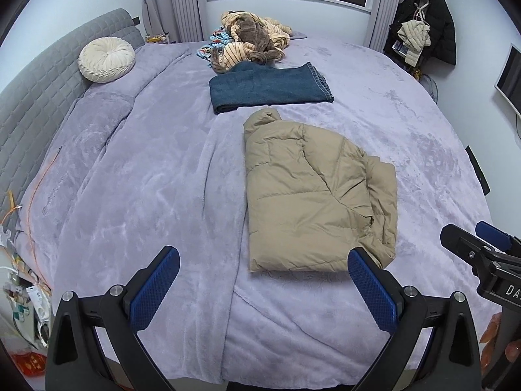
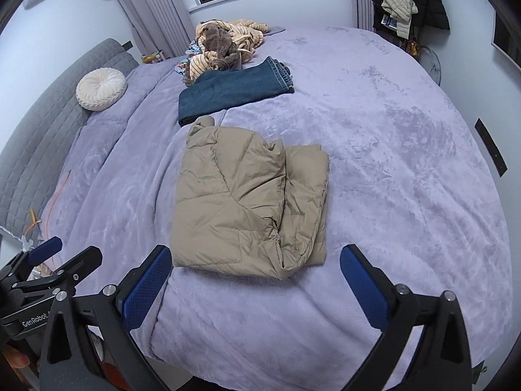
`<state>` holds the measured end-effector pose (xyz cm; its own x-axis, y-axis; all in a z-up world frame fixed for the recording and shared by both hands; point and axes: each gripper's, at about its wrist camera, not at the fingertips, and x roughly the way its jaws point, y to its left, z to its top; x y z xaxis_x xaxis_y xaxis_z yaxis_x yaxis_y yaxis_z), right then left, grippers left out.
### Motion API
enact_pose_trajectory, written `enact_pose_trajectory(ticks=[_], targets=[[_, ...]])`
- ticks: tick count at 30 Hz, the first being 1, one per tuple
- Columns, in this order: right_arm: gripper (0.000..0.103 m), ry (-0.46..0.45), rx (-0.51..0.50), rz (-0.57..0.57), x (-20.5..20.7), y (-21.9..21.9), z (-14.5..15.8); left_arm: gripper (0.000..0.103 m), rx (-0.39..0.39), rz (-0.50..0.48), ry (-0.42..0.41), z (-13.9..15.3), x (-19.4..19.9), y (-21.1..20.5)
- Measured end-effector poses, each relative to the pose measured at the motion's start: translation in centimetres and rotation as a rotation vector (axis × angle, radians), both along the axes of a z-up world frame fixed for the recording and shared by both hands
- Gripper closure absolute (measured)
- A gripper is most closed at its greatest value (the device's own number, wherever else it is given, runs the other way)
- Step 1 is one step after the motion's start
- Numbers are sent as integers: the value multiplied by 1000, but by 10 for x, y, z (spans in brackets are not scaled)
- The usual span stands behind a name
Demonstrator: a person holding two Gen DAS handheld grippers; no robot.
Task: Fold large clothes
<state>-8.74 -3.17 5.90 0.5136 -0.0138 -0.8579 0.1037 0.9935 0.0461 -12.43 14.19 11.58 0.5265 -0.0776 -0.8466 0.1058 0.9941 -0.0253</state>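
Observation:
A tan puffer jacket (image 1: 312,195) (image 2: 250,202) lies folded into a thick rectangle on the lilac bed cover (image 1: 146,179) (image 2: 390,163), its collar end pointing away from me. Beyond it rest folded blue jeans (image 1: 267,86) (image 2: 231,89). My left gripper (image 1: 263,280) hovers open above the near edge of the bed, with only the right finger near the jacket's corner and nothing between its blue pads (image 1: 153,290). My right gripper (image 2: 257,280) also stands open just short of the jacket's near edge, holding nothing. Each gripper shows at the edge of the other's view.
A heap of striped and brown clothes (image 1: 250,39) (image 2: 224,45) lies at the far side of the bed. A round cream cushion (image 1: 105,60) (image 2: 101,88) leans on the grey headboard (image 1: 39,97). Coats hang on a rack (image 1: 423,22) at the back right. Clutter sits on the floor (image 1: 22,309) at left.

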Motion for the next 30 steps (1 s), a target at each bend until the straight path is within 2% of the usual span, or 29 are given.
enact_pose_trajectory(ticks=[6, 13, 30], targets=[[0, 16, -51, -39, 9, 26, -1, 0, 6, -33, -10, 3, 15, 17], [0, -1, -113, -48, 13, 48, 6, 0, 40, -52, -23, 3, 19, 15], [0, -18, -162, -88, 16, 48, 17, 0, 48, -30, -29, 2, 24, 13]])
